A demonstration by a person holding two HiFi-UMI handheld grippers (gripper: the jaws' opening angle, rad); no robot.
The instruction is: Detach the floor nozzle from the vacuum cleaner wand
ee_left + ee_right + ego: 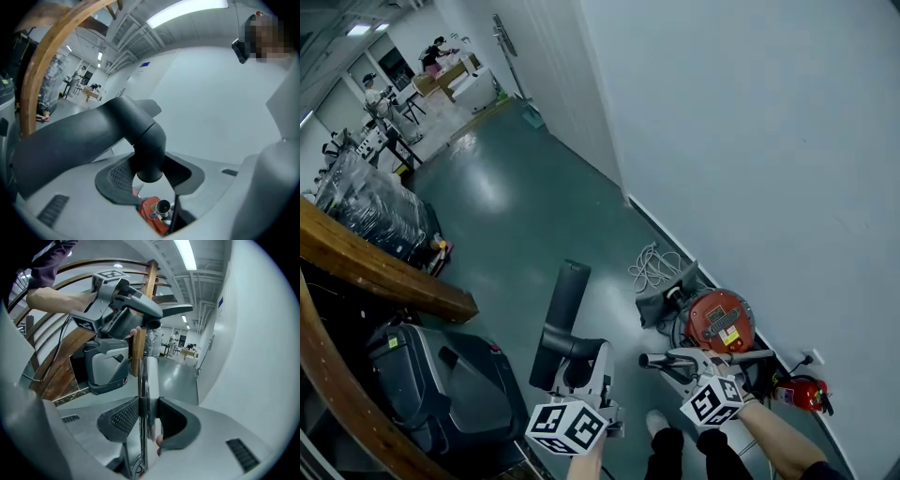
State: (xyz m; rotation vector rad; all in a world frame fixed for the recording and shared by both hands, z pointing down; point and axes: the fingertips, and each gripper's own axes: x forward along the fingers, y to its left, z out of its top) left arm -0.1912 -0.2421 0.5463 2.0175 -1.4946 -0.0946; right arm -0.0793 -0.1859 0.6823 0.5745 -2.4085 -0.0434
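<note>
The black floor nozzle [563, 309] is up off the floor, and my left gripper [565, 354] is shut on its neck. In the left gripper view the black neck [140, 140] fills the gap between the pads of the left gripper [150, 174]. My right gripper [698, 360] is shut on the chrome wand [675, 358], which lies about level above the red vacuum body [720, 320]. The wand [149, 380] runs between the pads of the right gripper [149, 422]. The wand's open end [163, 206] stands apart from the nozzle [140, 305].
A grey wall runs along the right, with a red fire extinguisher [800, 392] at its foot. A coil of white cable [654, 266] lies on the green floor. A curved wooden rail [375, 272] and a black-and-grey machine [441, 384] stand at the left. People work far off.
</note>
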